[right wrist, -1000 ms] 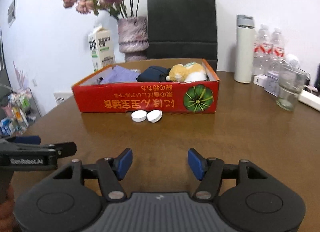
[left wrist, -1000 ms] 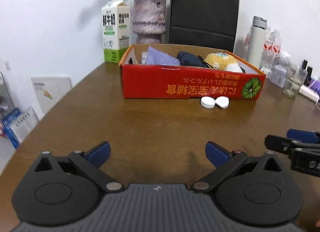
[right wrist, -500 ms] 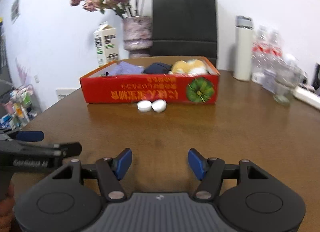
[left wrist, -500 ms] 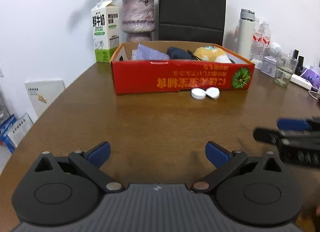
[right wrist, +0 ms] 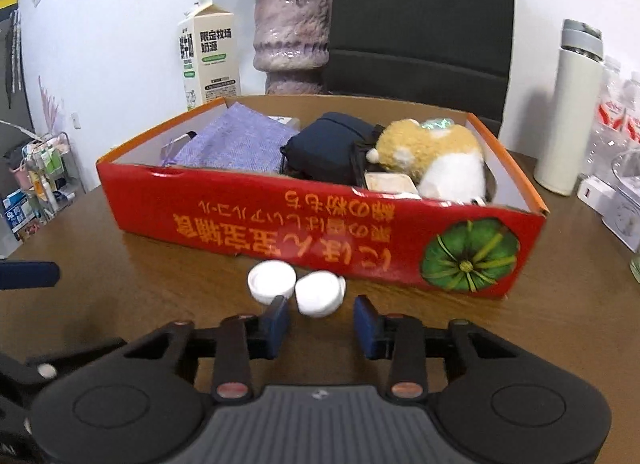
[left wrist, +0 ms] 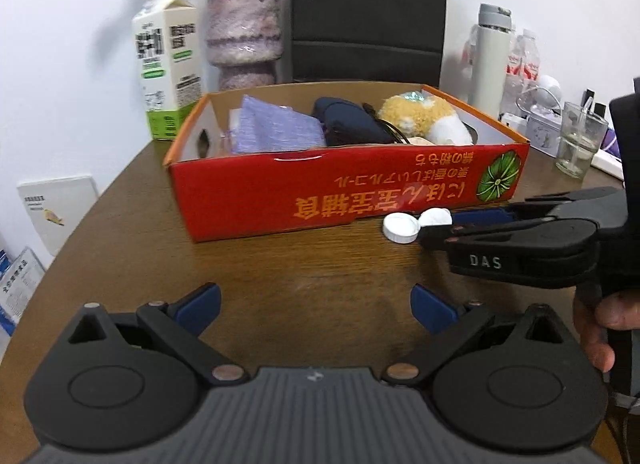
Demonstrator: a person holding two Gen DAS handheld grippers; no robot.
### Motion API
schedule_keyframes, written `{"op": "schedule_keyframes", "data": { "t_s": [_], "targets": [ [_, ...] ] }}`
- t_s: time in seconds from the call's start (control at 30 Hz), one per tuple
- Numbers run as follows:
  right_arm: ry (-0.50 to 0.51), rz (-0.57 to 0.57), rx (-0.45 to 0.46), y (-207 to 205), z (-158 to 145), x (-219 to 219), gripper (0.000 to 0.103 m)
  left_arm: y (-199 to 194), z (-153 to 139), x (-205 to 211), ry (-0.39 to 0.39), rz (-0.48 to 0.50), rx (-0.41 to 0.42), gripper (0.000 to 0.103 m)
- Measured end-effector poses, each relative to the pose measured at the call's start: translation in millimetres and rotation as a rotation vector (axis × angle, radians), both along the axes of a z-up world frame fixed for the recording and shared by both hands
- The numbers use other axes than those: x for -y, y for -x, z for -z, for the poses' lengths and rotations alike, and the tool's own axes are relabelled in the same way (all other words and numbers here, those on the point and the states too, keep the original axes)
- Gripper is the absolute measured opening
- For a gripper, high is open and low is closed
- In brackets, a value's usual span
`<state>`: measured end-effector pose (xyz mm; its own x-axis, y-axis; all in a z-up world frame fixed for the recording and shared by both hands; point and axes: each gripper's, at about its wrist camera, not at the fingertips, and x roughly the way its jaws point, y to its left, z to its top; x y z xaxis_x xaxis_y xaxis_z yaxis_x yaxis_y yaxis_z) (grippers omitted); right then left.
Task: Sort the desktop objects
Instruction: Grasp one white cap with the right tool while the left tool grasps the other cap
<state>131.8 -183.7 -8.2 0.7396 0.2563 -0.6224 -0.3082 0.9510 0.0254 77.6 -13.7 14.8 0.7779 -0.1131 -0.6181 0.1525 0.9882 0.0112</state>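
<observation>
Closing the right hand-held gripper [right wrist: 321, 320] around the nearer-right of two white caps, jaws narrowing with the right cap [right wrist: 320, 292] just ahead of the blue pads, not yet pressed. Resting beside it, touching or nearly so: the left cap [right wrist: 271, 280], both on the worktop [right wrist: 560, 336] tight against the near wall of the red box [right wrist: 248, 219]. Already lying inside that box: a purple cloth pouch [right wrist: 236, 143], a dark blue case [right wrist: 324, 147], a plush toy [right wrist: 432, 151]. Left to do, judging by this: lifting both caps over the near wall and dropping them in. Hanging released and empty over bare wood, well back from the box: the left hand-held gripper [left wrist: 316, 304]. Plenty of open worktop near and left; little slack between cap and box wall on the far side. Crowding the far right edge: a white flask [right wrist: 572, 111], bottles, a glass [left wrist: 580, 139]. Standing behind the box: milk carton [right wrist: 210, 59] and vase [right wrist: 292, 39]
</observation>
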Motion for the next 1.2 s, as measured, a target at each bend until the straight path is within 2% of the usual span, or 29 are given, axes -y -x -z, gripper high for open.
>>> {"op": "schedule_keyframes", "data": {
  "t_s": [0.03, 0.1, 0.23, 0.37, 0.57, 0.67, 0.77, 0.8, 0.83, 0.97, 1.2],
  "targets": [
    [-0.005, -0.001, 0.002, -2, 0, 0, 0.033, -4, 1, 2, -0.006, 0.009, -0.002, 0.103],
    [-0.011, 0.0, 0.006, -6, 1, 0, 0.025, -14, 3, 4, -0.023, 0.009, -0.01, 0.103],
    [-0.012, 0.006, 0.001, -6, -1, 3, 0.025, -30, 6, 11, -0.052, 0.024, -0.027, 0.103],
    [-0.034, 0.047, -0.012, 4, -10, 25, 0.025, -39, 3, 21, -0.012, 0.085, -0.016, 0.103],
    [-0.175, 0.137, 0.001, 26, -17, 76, 0.025, -69, 6, 50, 0.009, 0.089, -0.046, 0.1],
    [-0.151, 0.178, 0.009, 30, -16, 82, 0.025, -78, 11, 58, 0.016, 0.053, -0.054, 0.087],
    [-0.124, 0.197, 0.036, 33, -19, 81, 0.025, -75, 12, 58, 0.025, 0.033, -0.046, 0.062],
    [-0.124, 0.193, 0.038, 32, -19, 80, 0.025, -73, 12, 58, 0.021, 0.034, -0.04, 0.04],
    [-0.122, 0.189, 0.04, 32, -19, 78, 0.025, -71, 11, 57, 0.021, 0.034, -0.037, 0.03],
    [-0.099, 0.157, 0.07, 40, -24, 69, 0.025, -51, 4, 49, 0.05, 0.023, -0.009, 0.029],
    [-0.09, 0.095, 0.122, 52, -30, 57, 0.025, 14, -15, 25, 0.108, -0.066, 0.091, 0.029]
  ]
}}
